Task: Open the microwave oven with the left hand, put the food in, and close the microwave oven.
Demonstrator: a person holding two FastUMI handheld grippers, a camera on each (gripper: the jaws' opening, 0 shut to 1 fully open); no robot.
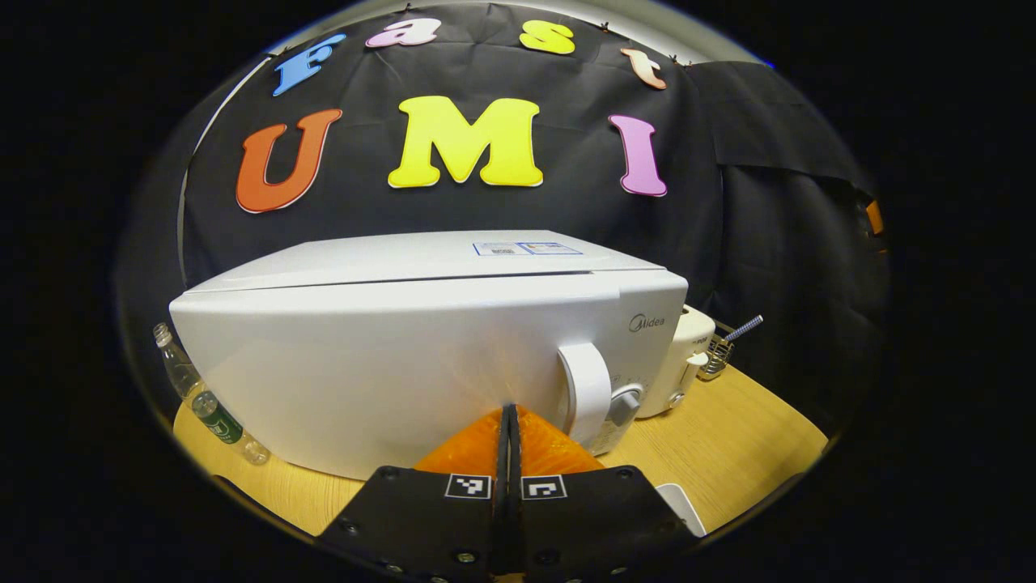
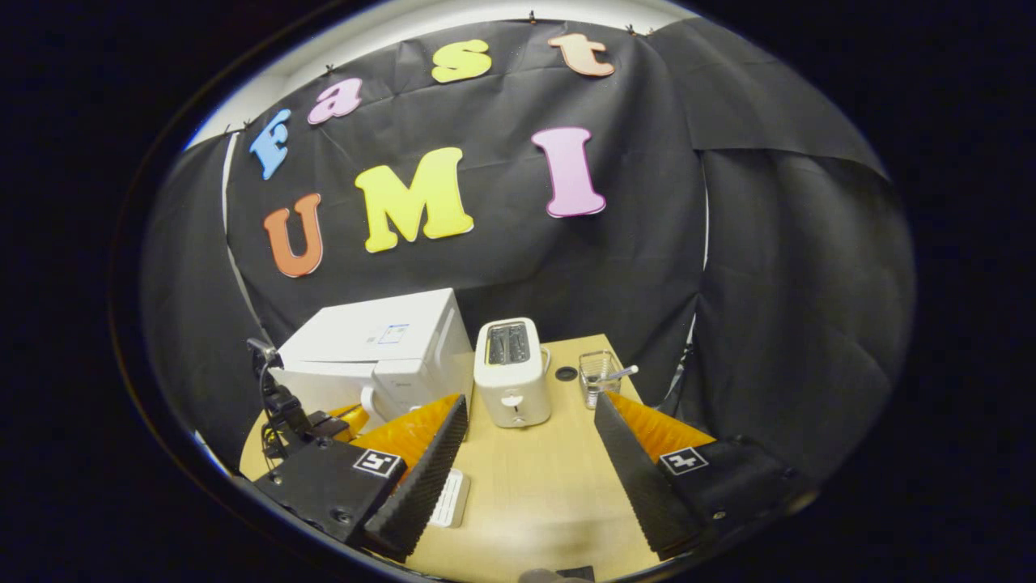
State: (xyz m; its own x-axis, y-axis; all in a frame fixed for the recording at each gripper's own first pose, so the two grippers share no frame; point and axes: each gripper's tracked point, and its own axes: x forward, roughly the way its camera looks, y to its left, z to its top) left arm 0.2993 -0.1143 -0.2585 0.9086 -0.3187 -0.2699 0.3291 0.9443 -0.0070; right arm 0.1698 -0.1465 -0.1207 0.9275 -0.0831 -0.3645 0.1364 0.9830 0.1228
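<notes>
The white microwave (image 1: 405, 340) stands on the wooden table with its door closed; its curved white handle (image 1: 584, 389) is on the door's right side. My left gripper (image 1: 508, 417) is shut, orange fingers pressed together with nothing between them, tips close to the door just left of the handle. In the right gripper view the microwave (image 2: 380, 340) is at the left, and the left gripper (image 2: 344, 419) sits in front of it by the handle. My right gripper (image 2: 531, 402) hangs open over the table, holding nothing. A white flat object (image 2: 451, 498) lies partly hidden under its left finger.
A white toaster (image 2: 511, 372) stands right of the microwave, with a wire basket (image 2: 597, 374) and a small black disc (image 2: 566, 373) beyond it. A clear plastic bottle (image 1: 206, 397) lies left of the microwave. Bare wooden tabletop (image 2: 534, 486) stretches between the right gripper's fingers.
</notes>
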